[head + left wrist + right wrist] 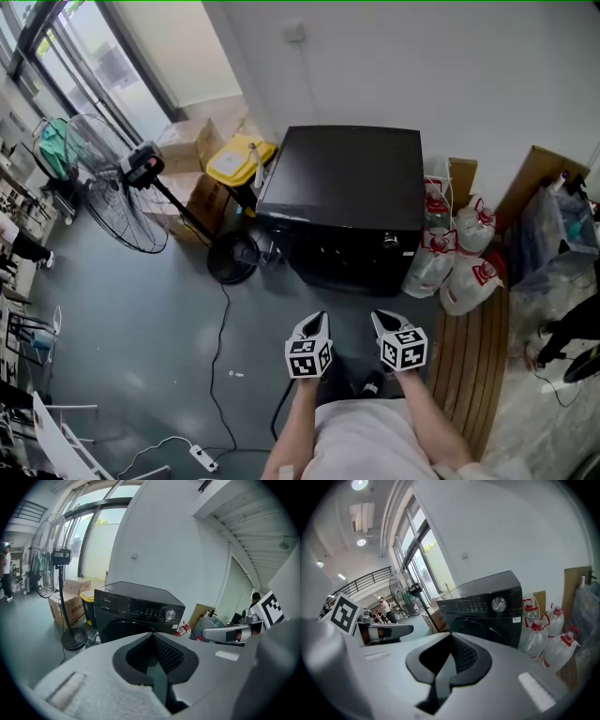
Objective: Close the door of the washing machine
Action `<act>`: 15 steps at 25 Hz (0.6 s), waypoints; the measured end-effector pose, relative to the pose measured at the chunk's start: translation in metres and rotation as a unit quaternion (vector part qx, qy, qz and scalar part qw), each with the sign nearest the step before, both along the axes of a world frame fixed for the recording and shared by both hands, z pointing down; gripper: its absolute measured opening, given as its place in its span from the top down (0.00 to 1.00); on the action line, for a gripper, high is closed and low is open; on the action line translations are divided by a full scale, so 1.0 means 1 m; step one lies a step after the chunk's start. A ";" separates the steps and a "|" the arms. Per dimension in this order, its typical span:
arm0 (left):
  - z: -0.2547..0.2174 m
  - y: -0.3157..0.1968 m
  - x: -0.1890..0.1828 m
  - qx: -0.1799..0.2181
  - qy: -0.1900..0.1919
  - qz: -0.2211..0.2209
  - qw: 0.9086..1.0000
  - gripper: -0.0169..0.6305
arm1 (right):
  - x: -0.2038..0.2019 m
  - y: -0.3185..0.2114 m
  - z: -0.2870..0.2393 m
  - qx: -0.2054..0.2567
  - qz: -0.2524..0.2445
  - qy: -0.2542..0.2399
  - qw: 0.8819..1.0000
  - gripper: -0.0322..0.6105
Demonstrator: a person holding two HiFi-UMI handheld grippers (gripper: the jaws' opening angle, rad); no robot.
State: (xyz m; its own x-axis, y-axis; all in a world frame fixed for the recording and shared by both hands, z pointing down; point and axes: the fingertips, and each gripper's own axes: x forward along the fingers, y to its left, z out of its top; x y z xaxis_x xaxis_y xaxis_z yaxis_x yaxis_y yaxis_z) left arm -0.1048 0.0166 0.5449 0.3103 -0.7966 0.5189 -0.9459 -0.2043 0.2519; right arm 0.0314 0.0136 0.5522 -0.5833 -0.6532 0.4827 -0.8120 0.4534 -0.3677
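As left gripper [318, 319] and right gripper [379, 319] hover, washing machine [342, 178] ahead, untouched

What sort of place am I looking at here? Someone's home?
Probably not a home; it looks more like a storage corner of a workshop. A black washing machine stands among cardboard boxes, big water jugs and a pedestal fan.

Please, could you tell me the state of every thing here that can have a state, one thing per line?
Black front-loading washing machine: round door shut, flush with the front.
Left gripper: shut, holding nothing.
Right gripper: shut, holding nothing.
Yellow-lidded bin: lid down.
Clear plastic water jugs with red caps: upright, capped.
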 end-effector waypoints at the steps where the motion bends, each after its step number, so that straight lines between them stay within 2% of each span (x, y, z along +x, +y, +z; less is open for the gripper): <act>1: 0.001 0.000 0.000 -0.001 0.000 0.001 1.000 0.96 | 0.000 0.000 0.000 0.000 -0.001 0.001 1.000 0.95; 9: 0.003 -0.001 0.001 -0.007 0.006 -0.004 1.000 0.96 | 0.001 -0.001 0.001 -0.003 -0.002 0.001 1.000 0.95; 15: 0.006 -0.005 0.002 -0.010 0.006 -0.003 1.000 0.96 | -0.005 -0.002 -0.001 0.009 -0.027 0.016 0.999 0.95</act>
State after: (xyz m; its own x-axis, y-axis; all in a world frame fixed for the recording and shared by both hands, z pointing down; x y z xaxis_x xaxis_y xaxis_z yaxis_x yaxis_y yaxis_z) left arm -0.1025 0.0111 0.5511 0.3125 -0.7875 0.5311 -0.9438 -0.1941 0.2675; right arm 0.0266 0.0111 0.5517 -0.6023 -0.6304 0.4898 -0.7975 0.5023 -0.3342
